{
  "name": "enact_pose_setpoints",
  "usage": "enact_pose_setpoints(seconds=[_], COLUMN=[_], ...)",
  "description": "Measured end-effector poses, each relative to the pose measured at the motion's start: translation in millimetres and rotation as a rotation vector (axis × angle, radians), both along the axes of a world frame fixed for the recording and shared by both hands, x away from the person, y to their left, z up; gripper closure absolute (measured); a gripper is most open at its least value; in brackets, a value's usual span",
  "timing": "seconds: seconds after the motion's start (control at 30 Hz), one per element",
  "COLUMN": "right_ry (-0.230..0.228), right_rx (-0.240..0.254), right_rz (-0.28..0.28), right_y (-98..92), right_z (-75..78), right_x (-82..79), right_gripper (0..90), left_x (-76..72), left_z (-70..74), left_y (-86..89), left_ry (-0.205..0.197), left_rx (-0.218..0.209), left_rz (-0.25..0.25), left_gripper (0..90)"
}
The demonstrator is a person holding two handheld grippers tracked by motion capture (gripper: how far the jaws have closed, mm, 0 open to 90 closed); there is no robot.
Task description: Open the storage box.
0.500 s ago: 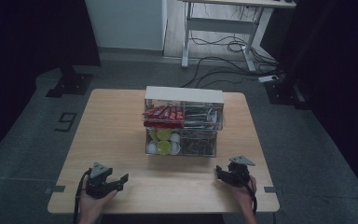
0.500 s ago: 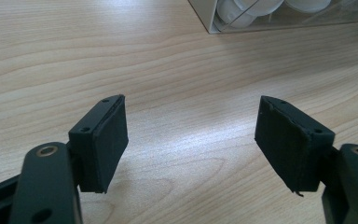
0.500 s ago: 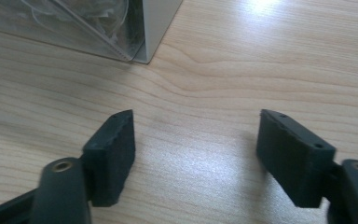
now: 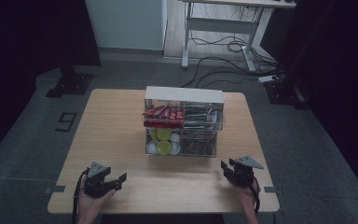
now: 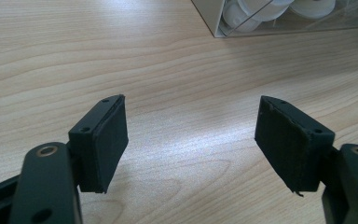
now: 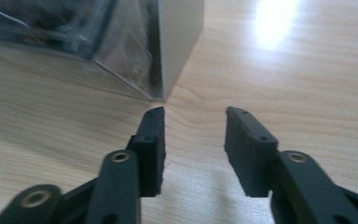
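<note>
Black left tongs (image 5: pixel 191 140) and right tongs (image 6: pixel 193 149) both agape (nothing between), above wooden table (image 4: pixel 121 135).

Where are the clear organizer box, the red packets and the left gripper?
clear organizer box (image 4: pixel 184 92), high view, on its white top edge.
red packets (image 4: pixel 163 112), high view, middle of the row in the upper left compartment.
left gripper (image 5: pixel 191 140), left gripper view, midway between its open jaws, nothing between them.

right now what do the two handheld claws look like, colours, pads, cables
Both are black. The left claw has two flat arms with brass-coloured rivets and thick, rectangular black pads with frayed edges. The right claw is built the same. Each carries a grey three-cornered plate on top, and a black cable trails back along the hand.
</note>
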State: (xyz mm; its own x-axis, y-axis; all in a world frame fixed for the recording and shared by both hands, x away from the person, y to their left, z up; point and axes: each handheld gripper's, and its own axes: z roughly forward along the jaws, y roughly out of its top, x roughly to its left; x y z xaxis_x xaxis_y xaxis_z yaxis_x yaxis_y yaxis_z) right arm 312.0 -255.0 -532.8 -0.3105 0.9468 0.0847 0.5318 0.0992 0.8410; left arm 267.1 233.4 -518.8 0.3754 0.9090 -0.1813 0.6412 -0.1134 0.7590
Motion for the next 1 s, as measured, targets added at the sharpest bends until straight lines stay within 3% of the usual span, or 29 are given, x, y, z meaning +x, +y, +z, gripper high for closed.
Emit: enact_pose_setpoints(seconds=[0.17, 0.47, 0.73, 1.0], right_ry=[-0.032, -0.060, -0.093, -0.089], right_rx=[0.042, 0.051, 0.058, 0.072], right_rz=[0.027, 0.072, 0.108, 0.144], right_y=[-1.5, 3.3, 3.4, 13.8], right_z=[10.1, 19.4, 27.7, 34.3], right_x=[-5.5, -10.6, -14.6, -16.8], right_gripper=[73.0, 87.1, 89.3, 89.3], left_x=[-0.8, 0.3, -0.2, 0.0], left_z=[1.2, -0.9, -0.4, -0.7], left_y=[-1.3, -2.3, -4.5, -3.7], left_ry=[-0.004, 0.008, 0.010, 0.009], left_rx=[0.000, 0.004, 0.012, 0.013], left_rz=[-0.003, -0.007, -0.008, -0.001], left_gripper=[25.8, 25.8, 25.8, 25.9])
